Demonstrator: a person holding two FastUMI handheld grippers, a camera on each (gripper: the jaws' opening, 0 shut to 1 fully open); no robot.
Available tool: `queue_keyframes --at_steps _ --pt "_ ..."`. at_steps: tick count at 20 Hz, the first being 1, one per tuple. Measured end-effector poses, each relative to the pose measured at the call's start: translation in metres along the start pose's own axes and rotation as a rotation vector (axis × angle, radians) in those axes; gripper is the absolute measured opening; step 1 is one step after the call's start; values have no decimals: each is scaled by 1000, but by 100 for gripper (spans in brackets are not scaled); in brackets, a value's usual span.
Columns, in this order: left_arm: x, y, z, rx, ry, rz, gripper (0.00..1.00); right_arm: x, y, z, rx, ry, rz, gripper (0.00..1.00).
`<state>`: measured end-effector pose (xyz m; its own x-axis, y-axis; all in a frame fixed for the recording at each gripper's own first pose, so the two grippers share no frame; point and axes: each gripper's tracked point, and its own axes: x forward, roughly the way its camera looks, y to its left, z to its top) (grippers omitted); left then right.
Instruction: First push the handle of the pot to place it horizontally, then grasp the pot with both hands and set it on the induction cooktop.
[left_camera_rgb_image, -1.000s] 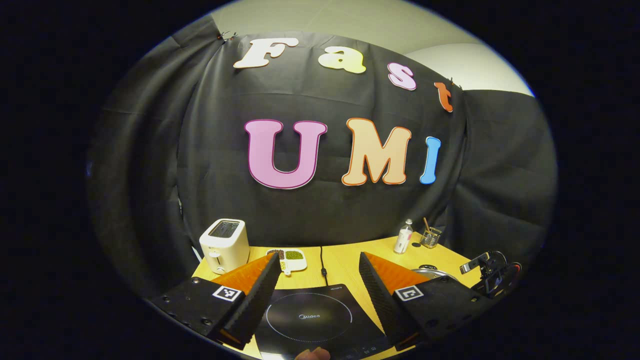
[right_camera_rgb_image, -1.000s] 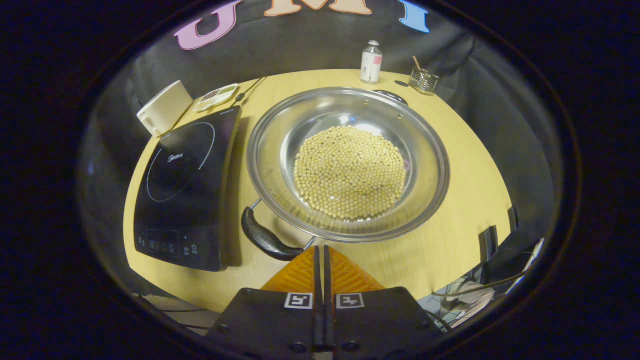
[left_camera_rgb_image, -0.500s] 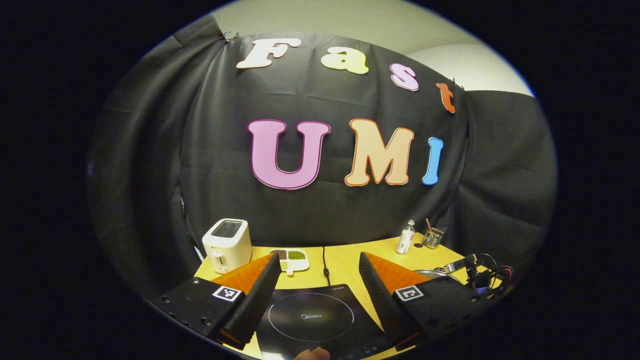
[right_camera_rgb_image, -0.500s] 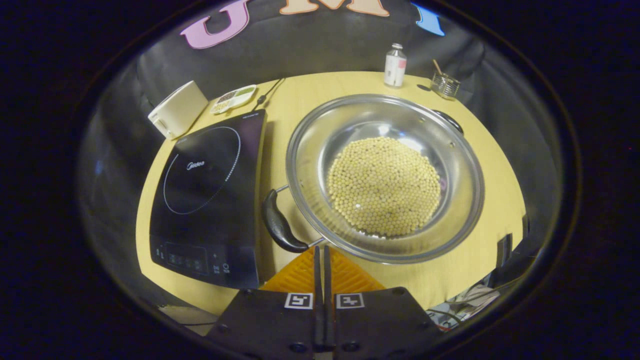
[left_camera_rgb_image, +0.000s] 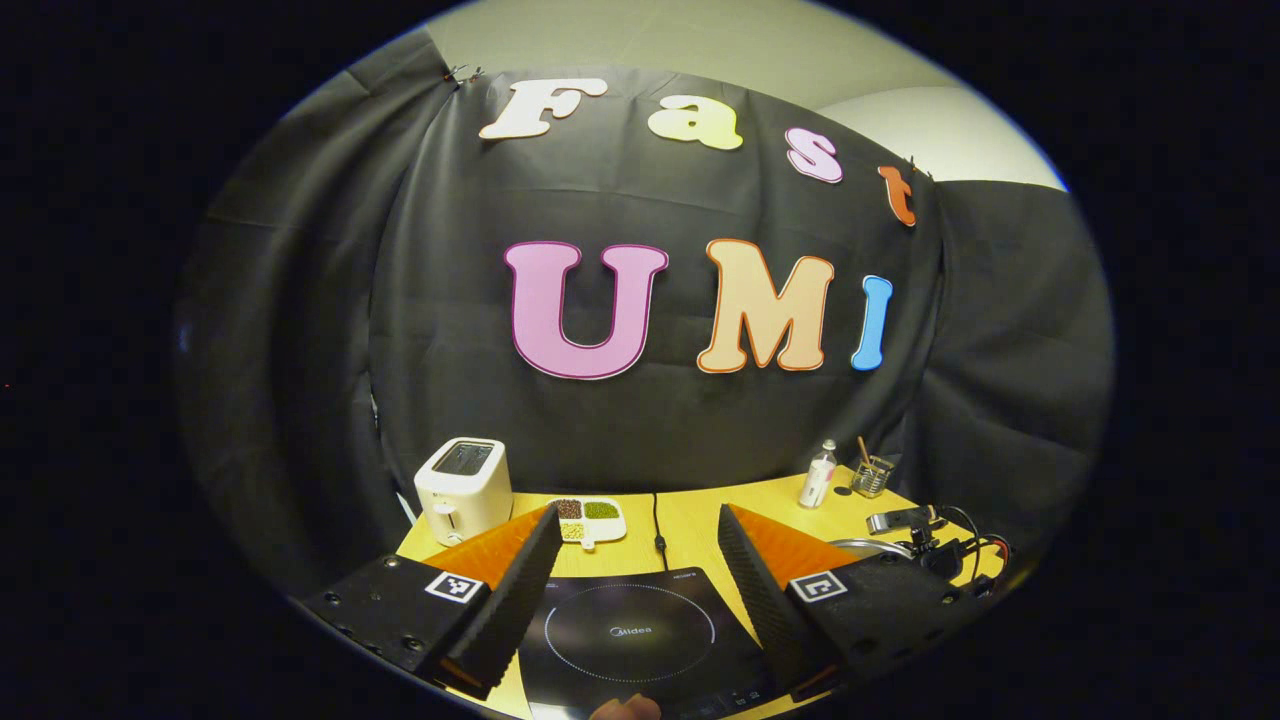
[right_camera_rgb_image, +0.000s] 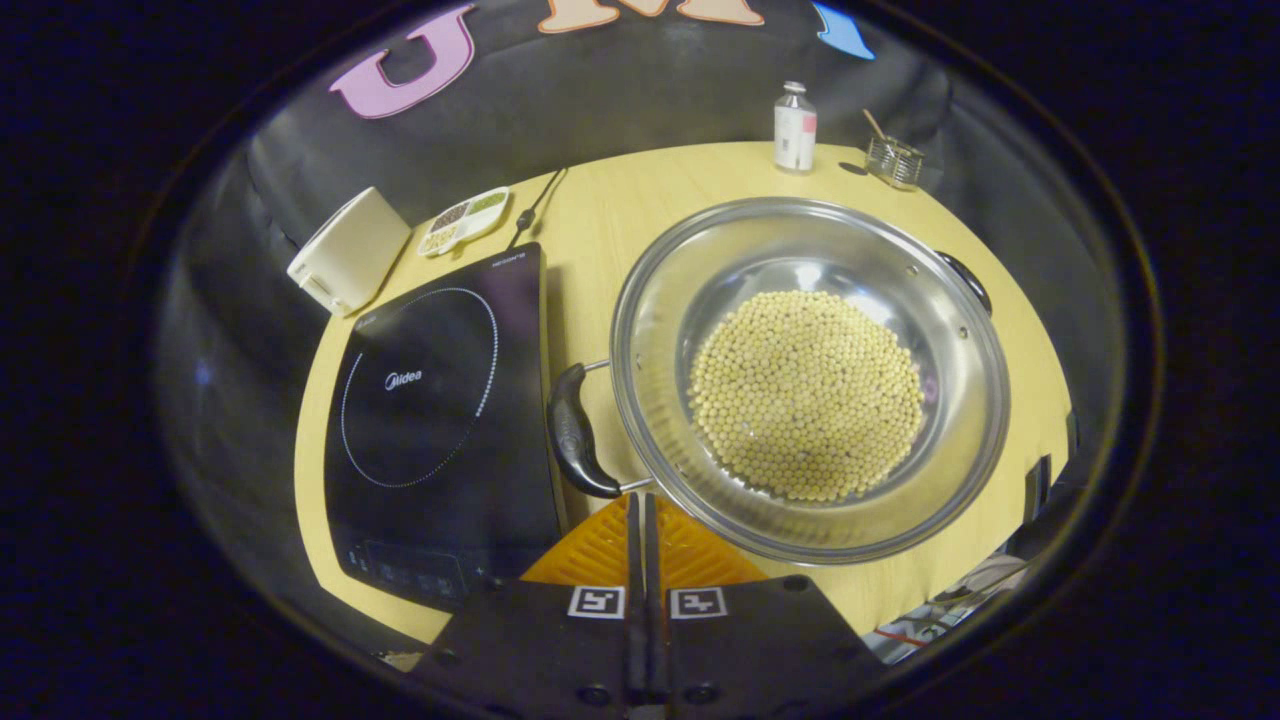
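In the right gripper view a wide steel pot (right_camera_rgb_image: 650, 420) holding yellow beans rests on the wooden table (right_camera_rgb_image: 620, 210). Its black near handle (right_camera_rgb_image: 575, 442) points left toward the black induction cooktop (right_camera_rgb_image: 430, 400); the far handle (right_camera_rgb_image: 966, 281) sits at the right rim. My right gripper (right_camera_rgb_image: 636, 503) is shut, its tips just below the near handle. In the left gripper view my left gripper (left_camera_rgb_image: 635, 560) hangs open above the cooktop (left_camera_rgb_image: 630, 630), with the pot's rim (left_camera_rgb_image: 868, 546) and the right gripper (left_camera_rgb_image: 925, 540) at the right.
A white toaster (right_camera_rgb_image: 345, 250) and a small divided dish (right_camera_rgb_image: 462, 218) stand behind the cooktop, with its cord (right_camera_rgb_image: 535, 200). A bottle (right_camera_rgb_image: 795, 128) and a glass jar (right_camera_rgb_image: 893, 160) stand at the back of the table. Black cloth walls surround the table.
The pot has turned clockwise, its near handle swinging from the front toward the cooktop. The right gripper, still shut, followed it. The left gripper barely drifted.
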<state>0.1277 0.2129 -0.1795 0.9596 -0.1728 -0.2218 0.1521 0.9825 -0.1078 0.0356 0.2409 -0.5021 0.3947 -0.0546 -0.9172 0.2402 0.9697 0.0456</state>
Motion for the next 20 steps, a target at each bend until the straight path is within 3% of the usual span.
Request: queue_keyframes --at_steps 9,12,16,20 --pt "-6 0 5 17 -8 17 95 5 10 8 10 -4 17 3" --pt "-8 -7 5 10 -9 7 95 -4 12 17 17 -37 56 3" --pt "-6 -23 2 -2 6 -20 95 -17 -4 30 28 -97 73 3" --pt "-5 -49 -9 -10 43 -62 96 -33 -44 46 0 -175 38 0"
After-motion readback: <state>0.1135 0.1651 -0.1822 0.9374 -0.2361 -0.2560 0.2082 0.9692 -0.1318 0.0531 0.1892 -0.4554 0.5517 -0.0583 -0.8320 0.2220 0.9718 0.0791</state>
